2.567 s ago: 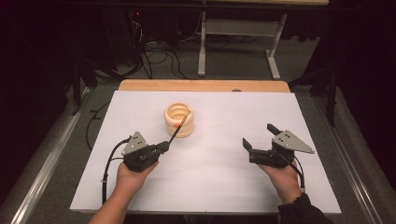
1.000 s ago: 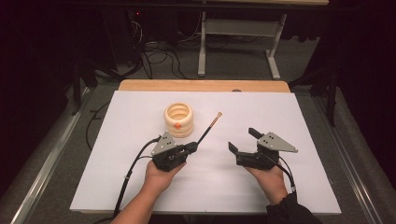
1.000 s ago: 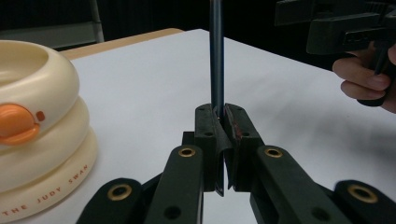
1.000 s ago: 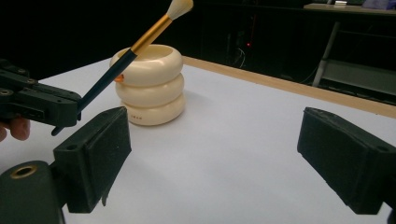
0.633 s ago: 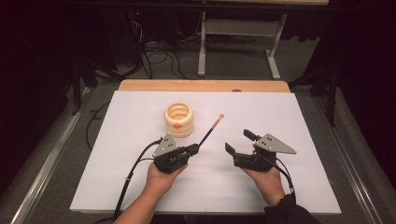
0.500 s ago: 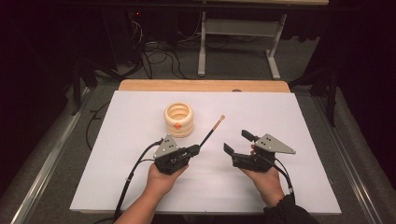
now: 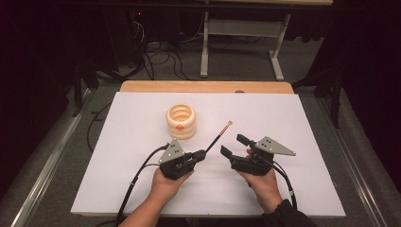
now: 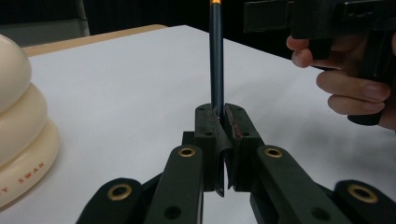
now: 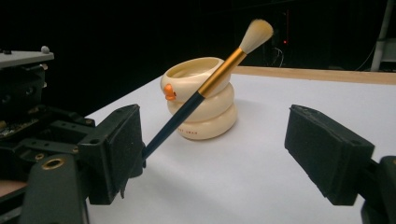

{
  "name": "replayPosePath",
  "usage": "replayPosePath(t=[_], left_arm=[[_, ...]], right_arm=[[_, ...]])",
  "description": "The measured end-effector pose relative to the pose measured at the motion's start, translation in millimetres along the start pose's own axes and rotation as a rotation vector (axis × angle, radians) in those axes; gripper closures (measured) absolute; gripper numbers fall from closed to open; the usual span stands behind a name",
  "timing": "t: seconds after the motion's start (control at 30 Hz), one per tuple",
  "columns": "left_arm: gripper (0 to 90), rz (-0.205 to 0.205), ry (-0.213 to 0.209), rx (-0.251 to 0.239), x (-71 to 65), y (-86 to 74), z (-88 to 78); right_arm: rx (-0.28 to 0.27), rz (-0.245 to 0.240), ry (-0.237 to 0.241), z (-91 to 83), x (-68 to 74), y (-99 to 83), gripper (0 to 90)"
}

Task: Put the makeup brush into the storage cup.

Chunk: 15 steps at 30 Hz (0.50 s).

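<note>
My left gripper (image 7: 201, 154) is shut on the dark handle of a makeup brush (image 7: 218, 137), which slants up and to the right with its pale bristles at the top. In the left gripper view the handle (image 8: 216, 56) rises from between the pressed pads of that gripper (image 8: 223, 116). A cream ringed pot with a small orange beak (image 7: 180, 120) stands behind and to the left. My right gripper (image 7: 235, 145) is open just right of the brush. Its jaws have just been closing, and nothing is pressed between them (image 9: 224, 144). The brush (image 9: 205, 88) crosses in front of the pot (image 9: 201, 102).
A white sheet (image 7: 307, 123) covers the table, with a wooden strip (image 7: 203, 86) along its far edge. Beyond it are floor cables (image 7: 161, 52) and a metal stand (image 7: 236, 28). The other hand's fingers (image 8: 345, 88) show at the right of the left gripper view.
My left hand has carried the brush right, away from the pot, and my right hand has come in toward it. In the last second both hands hold still; the right jaws narrowed slightly.
</note>
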State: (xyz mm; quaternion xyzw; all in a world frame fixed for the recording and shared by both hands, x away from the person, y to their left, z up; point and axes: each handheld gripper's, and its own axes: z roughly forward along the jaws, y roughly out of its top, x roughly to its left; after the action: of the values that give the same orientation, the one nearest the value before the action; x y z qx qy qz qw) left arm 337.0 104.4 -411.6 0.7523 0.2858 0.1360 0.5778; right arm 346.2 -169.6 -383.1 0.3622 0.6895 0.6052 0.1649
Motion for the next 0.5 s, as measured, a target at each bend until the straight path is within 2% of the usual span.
replayPosePath(t=[0.43, 0.5], left_arm=[[84.9, 0.005, -0.010, -0.010, -4.9, -1.0, 1.9], [84.9, 0.007, -0.013, -0.013, -5.8, -1.1, 2.2]], right_arm=[[-0.011, 0.099, 0.036, 6.9, 0.1, -2.9, 26.2], [-0.012, 0.129, 0.048, 8.3, 0.1, -3.6, 27.1]])
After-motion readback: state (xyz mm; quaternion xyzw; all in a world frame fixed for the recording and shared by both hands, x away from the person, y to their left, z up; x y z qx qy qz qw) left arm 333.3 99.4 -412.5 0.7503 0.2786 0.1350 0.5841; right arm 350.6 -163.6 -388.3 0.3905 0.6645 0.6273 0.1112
